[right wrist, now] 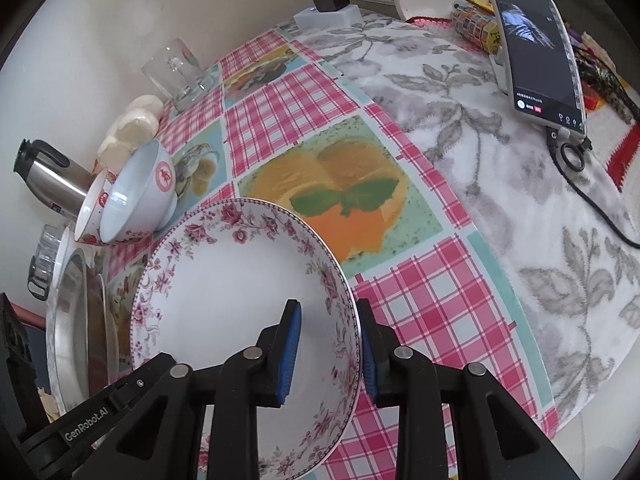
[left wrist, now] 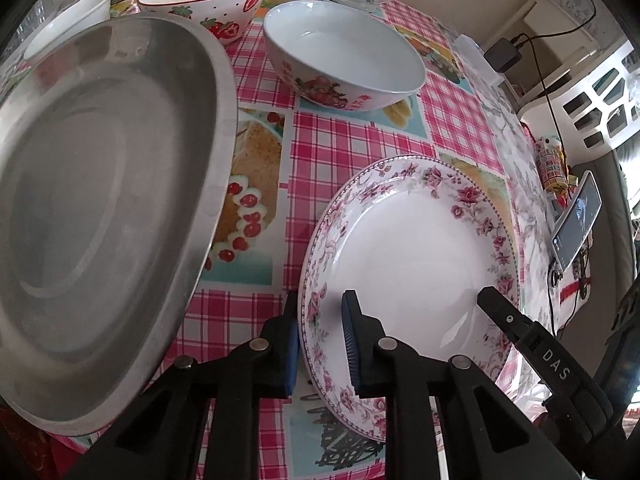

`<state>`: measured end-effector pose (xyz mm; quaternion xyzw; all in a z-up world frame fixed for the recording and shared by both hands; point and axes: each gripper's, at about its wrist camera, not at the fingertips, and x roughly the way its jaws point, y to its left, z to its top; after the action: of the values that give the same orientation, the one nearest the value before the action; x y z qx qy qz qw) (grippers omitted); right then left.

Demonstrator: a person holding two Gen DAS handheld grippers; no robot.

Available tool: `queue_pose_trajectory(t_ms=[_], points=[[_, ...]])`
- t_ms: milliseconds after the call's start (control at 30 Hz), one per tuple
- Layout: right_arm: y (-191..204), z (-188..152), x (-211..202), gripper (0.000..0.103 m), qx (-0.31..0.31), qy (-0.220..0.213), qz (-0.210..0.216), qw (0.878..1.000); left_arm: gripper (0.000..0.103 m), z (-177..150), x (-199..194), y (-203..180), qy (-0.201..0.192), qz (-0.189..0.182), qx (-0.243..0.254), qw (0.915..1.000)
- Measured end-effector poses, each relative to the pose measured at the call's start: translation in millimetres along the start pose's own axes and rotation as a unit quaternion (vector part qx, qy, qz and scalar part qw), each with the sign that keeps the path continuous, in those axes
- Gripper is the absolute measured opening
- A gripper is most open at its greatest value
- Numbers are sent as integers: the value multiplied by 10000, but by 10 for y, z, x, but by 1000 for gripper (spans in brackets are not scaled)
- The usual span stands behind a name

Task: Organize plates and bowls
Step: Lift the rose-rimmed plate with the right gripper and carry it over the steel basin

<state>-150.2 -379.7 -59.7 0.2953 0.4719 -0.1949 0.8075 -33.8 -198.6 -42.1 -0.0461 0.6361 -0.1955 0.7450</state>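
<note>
Floral-rimmed white plate (left wrist: 416,264): we clamp both grippers, left (left wrist: 320,344) and right (right wrist: 328,352), on its rim; steel pan (left wrist: 100,208) beside, three bowls beyond.

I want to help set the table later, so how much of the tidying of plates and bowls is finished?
Barely begun. Nothing looks stacked yet. In hand: the left claw and right claw both pinch the rim of the floral plate. Still left: the strawberry bowl, fruit-print bowl and small white bowl stand apart, and the metal pan waits beside the plate.
</note>
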Motion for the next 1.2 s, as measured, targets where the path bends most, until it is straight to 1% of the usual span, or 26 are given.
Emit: queue_pose_trajectory(t_ms=[33, 133, 400, 600, 733, 1000, 1200], points=[[-10, 2, -4, 24, 43, -7, 6, 10000, 21, 2, 2, -1, 2, -1, 25, 10000], [-23, 1, -16, 21, 69, -26, 26, 10000, 20, 5, 11, -4, 10, -12, 54, 10000], [-62, -15, -65, 20, 92, -49, -5, 9999, 17, 7, 3, -7, 41, -90, 87, 9999], [-110, -34, -135, 19, 187, -125, -91, 9997, 16, 0, -78, -63, -60, -250, 201, 9995], [-101, -36, -204, 19, 162, -259, -78, 9995, 16, 9, -128, -102, -166, -261, 301, 9991], [-66, -57, -319, 19, 114, -460, -43, 9989, 16, 21, -195, -122, -258, -313, 374, 9985], [-28, -82, -428, 19, 61, -696, -13, 9976, 16, 26, -243, -114, -352, -450, 379, 9976]])
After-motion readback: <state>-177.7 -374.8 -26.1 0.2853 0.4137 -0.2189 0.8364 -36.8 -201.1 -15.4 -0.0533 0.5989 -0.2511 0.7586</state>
